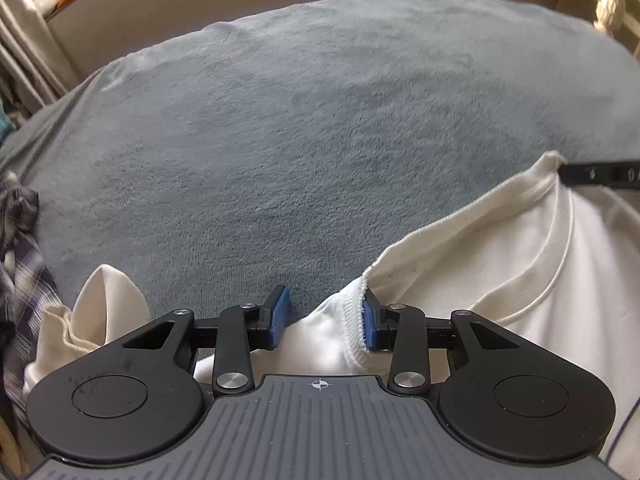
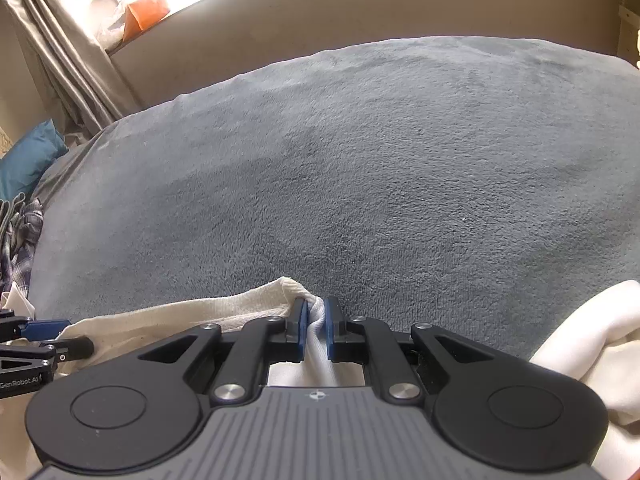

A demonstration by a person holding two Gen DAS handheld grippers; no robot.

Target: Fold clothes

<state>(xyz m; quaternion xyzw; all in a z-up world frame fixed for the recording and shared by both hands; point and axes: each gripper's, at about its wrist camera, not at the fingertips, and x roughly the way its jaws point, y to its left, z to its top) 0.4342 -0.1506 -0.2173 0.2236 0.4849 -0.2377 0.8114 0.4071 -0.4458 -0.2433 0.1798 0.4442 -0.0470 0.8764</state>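
Both claws hang low over a white shirt [image 1: 500, 248] on the grey bed [image 1: 280, 140]. Right claw [image 2: 316, 322] pinches its collar tight. Left claw [image 1: 326, 320] stands partly open, collar edge between its pads.

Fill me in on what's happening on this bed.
A person with two handheld grippers is folding a white shirt on a grey blanket. The right gripper is pinched shut on the shirt's edge. The left gripper stands open, the ribbed edge against one pad. A plaid garment lies aside.
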